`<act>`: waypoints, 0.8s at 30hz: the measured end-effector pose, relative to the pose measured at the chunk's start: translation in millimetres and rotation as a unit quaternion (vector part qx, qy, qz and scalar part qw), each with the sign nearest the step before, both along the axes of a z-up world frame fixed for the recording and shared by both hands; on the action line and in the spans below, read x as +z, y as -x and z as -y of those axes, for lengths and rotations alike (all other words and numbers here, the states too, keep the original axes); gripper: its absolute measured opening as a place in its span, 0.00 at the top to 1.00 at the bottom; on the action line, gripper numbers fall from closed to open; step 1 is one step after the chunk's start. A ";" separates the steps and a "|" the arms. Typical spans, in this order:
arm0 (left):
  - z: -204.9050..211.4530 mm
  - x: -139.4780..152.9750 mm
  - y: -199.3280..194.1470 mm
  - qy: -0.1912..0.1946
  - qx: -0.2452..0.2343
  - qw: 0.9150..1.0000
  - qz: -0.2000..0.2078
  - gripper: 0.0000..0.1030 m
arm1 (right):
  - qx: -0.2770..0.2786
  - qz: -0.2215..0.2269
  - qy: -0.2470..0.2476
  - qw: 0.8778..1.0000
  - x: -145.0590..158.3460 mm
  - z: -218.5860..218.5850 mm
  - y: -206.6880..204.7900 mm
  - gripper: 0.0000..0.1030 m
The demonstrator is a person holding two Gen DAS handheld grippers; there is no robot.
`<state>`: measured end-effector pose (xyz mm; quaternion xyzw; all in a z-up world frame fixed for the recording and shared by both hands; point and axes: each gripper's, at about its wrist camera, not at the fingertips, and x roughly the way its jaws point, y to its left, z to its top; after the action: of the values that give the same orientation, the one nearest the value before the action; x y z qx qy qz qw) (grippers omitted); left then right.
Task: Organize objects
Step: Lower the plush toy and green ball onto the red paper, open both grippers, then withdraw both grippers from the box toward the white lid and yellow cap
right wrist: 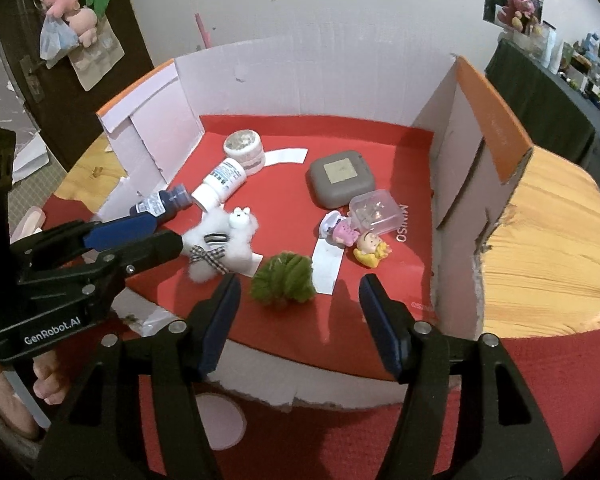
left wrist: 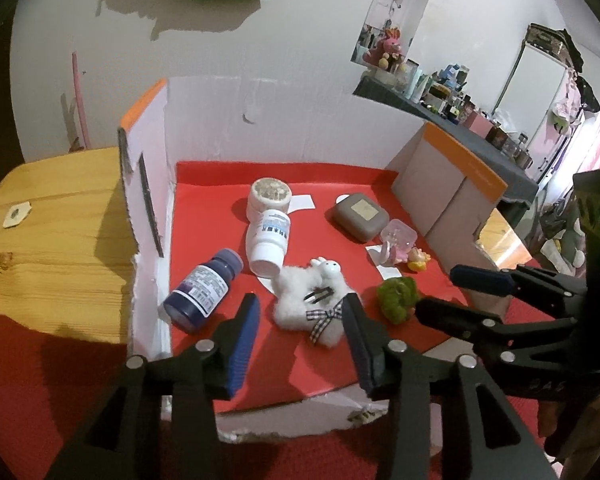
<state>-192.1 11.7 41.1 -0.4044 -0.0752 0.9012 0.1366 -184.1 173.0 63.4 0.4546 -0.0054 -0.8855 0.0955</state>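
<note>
Here both pairs of jaws stand apart, holding nothing; the white plush toy lies just ahead of the left gripper, the green pompom nearer the right gripper

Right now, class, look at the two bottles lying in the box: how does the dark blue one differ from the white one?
The dark blue bottle is deep blue with a matching blue cap; the white bottle is white with a white cap. The dark blue bottle lies next to the box's white wall; the white bottle lies nearer the middle, its base against a round white jar. Both lie on their sides, capped and labelled.
</note>
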 end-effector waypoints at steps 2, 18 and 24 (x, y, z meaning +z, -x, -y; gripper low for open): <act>0.7 5.1 -4.2 0.003 0.002 1.000 -0.007 0.48 | 0.000 -0.009 0.001 1.000 6.5 0.3 -5.7 0.35; 7.1 36.3 -40.4 0.008 0.020 0.998 -0.052 0.22 | 0.008 -0.052 -0.001 0.999 38.9 10.9 -49.5 0.29; 9.0 42.4 -53.6 0.009 0.025 0.998 -0.060 0.13 | 0.008 -0.060 0.006 0.998 44.0 12.1 -65.6 0.28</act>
<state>-138.5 2.7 83.5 -0.3484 -0.0692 0.9277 0.1149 -118.5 160.8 107.5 0.3997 -0.0015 -0.9105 0.1057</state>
